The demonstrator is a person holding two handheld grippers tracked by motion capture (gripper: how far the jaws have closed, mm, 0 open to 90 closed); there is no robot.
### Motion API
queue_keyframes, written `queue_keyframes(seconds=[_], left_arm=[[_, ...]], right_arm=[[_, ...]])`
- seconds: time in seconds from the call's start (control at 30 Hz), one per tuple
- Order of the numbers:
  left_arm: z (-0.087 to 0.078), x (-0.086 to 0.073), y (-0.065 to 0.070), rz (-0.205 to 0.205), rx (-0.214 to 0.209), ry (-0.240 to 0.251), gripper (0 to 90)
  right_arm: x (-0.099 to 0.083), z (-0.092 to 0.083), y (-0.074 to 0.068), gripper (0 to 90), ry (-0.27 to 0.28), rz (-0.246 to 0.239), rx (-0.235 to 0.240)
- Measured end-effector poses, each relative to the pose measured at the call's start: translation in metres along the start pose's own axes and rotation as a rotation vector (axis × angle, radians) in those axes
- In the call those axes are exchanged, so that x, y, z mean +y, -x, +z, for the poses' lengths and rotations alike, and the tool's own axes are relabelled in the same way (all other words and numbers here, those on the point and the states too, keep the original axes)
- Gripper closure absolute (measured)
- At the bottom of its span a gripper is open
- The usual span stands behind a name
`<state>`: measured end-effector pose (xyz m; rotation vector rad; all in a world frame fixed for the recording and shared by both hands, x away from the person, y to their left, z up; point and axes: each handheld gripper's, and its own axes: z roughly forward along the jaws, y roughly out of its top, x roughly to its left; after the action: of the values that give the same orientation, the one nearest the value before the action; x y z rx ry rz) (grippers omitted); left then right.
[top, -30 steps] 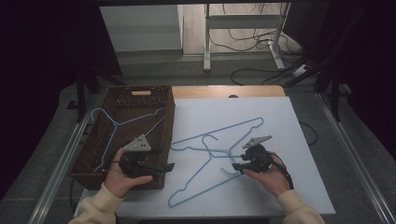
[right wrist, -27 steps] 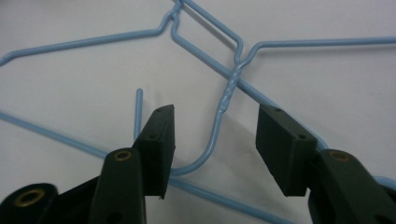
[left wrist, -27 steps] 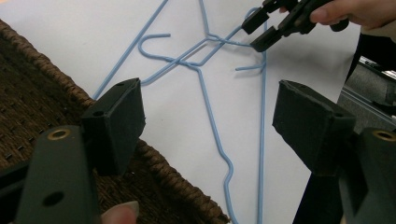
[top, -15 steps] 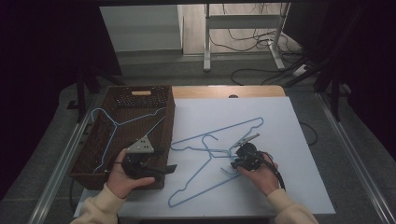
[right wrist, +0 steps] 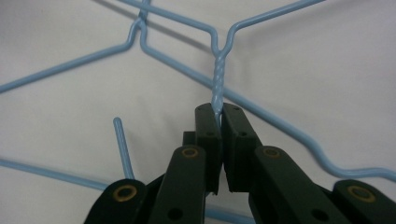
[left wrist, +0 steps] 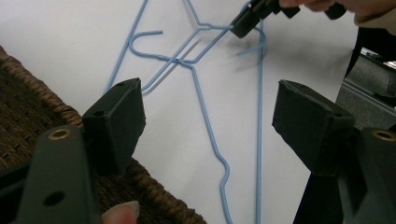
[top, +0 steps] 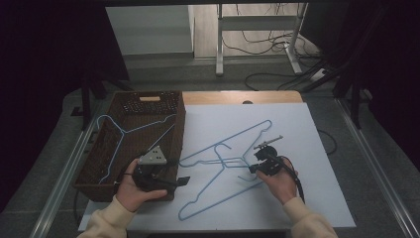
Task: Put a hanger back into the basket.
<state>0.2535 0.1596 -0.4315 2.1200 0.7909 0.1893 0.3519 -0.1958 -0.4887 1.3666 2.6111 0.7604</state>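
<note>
Since the earlier frame the right gripper (top: pixel 253 165) has just been closing, and its jaws now clamp the twisted neck of a blue hanger (right wrist: pixel 218 74) lying on the white tabletop (top: pixel 322 198). The left gripper (left wrist: pixel 208 116) hovers, jaws apart, beside the wicker basket (top: pixel 129 106).

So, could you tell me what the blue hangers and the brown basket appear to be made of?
The blue hangers look like thin metal wire with a smooth blue coating: the neck shows a tight twist just above the shut right gripper. Whether that coating is paint or plastic is unclear. The basket seems woven from brown wicker-like fibre; its rim shows coarse braided strands in the left gripper view.
</note>
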Motion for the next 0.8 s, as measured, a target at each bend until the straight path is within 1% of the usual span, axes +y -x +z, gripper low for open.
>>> queue_keyframes(seconds=[0.13,0.37,0.5,0.67,0.8], left_arm=[[0.004,0.002,0.004,0.014,0.000,-0.004,25.5],[0.014,0.010,0.009,0.038,0.009,-0.012,25.8],[0.022,0.014,0.011,0.047,0.016,-0.021,26.0],[0.035,0.020,0.015,0.071,0.029,-0.042,26.1],[0.049,0.027,0.018,0.088,0.040,-0.064,26.3]], right_arm=[[0.004,-0.008,0.002,86.0,0.022,0.013,0.016],[0.010,-0.016,0.002,86.0,0.053,0.018,0.028],[0.013,-0.025,0.002,86.1,0.073,0.020,0.038],[0.009,-0.040,0.007,86.1,0.087,0.032,0.049],[0.001,-0.048,0.013,86.1,0.088,0.046,0.060]])
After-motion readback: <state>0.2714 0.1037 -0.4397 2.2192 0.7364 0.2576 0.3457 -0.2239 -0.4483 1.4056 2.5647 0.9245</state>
